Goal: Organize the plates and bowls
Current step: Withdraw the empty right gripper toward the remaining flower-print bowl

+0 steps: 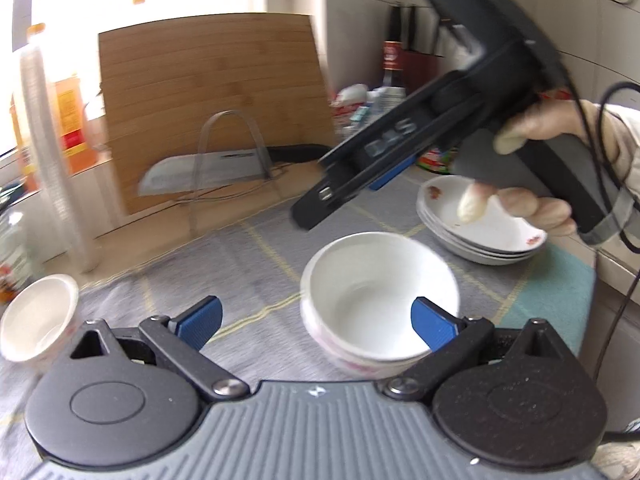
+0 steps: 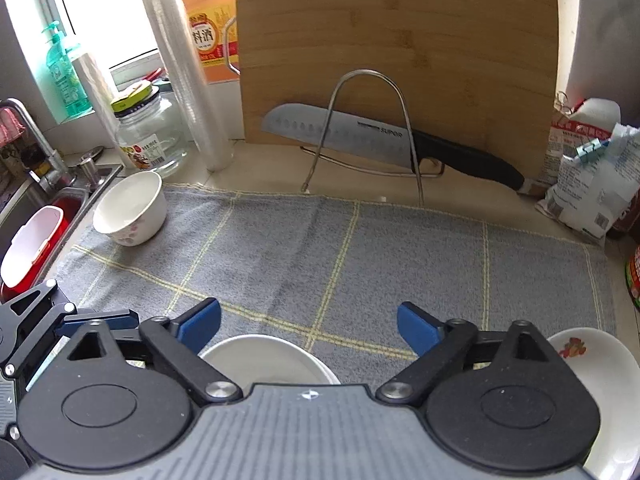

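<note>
While the stacked bowls [image 1: 380, 304] sit on the grey mat [image 1: 256, 248], our left gripper [image 1: 316, 322] stands wide open and empty, one pad inside the rim, likely just nested. The plate stack [image 1: 480, 236] lies beyond.

Right wrist view: right gripper [image 2: 308, 326] agape, empty; lone bowl [image 2: 130, 208] near the sink [image 2: 72, 196] awaits stacking.

The middle of the gray cloth [image 2: 320, 248] is bare. A bowl [image 2: 130, 208] sits at its left corner; the cutting board [image 2: 396, 52] and knife [image 2: 360, 136] block the back.
</note>
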Available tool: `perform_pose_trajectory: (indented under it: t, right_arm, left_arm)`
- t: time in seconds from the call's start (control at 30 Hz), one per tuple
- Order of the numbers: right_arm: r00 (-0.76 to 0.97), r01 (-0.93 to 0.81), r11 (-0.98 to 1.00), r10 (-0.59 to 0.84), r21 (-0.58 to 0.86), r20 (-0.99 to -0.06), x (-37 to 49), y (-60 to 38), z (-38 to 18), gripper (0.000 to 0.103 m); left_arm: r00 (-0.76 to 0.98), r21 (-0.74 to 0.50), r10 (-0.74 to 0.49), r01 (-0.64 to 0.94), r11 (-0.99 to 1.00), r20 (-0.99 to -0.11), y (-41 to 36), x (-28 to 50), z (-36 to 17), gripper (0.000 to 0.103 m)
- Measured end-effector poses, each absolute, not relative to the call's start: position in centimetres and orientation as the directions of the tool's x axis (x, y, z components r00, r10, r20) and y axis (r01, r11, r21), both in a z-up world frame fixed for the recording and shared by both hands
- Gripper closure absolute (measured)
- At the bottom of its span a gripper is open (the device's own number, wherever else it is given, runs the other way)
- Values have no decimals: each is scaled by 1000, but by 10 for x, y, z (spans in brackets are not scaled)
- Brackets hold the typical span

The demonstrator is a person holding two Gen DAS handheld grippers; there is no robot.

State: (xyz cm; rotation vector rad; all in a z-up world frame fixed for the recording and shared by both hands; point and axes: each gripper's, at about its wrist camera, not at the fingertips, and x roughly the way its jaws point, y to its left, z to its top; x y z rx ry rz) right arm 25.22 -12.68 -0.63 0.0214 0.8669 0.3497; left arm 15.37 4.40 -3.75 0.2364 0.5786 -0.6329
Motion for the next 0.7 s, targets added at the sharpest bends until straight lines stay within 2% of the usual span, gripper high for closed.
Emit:
perform_pose_trajectory:
  t: [0.2, 0.33, 0.7]
  right_arm:
    - [607, -355, 922, 352, 154, -713, 251, -87, 8, 0]
    - [639, -353, 931, 311, 91, -703, 243, -46, 12, 0]
    - [629, -250, 968, 189, 35, -754, 242, 70, -22, 0]
  left_arm:
    - [721, 54, -356, 477, 877, -595, 109, 160, -40, 1]
    - [730, 51, -304, 420, 906, -612, 161, 169, -47, 1]
    - [687, 24, -344, 465, 885, -641, 266, 198, -54, 1]
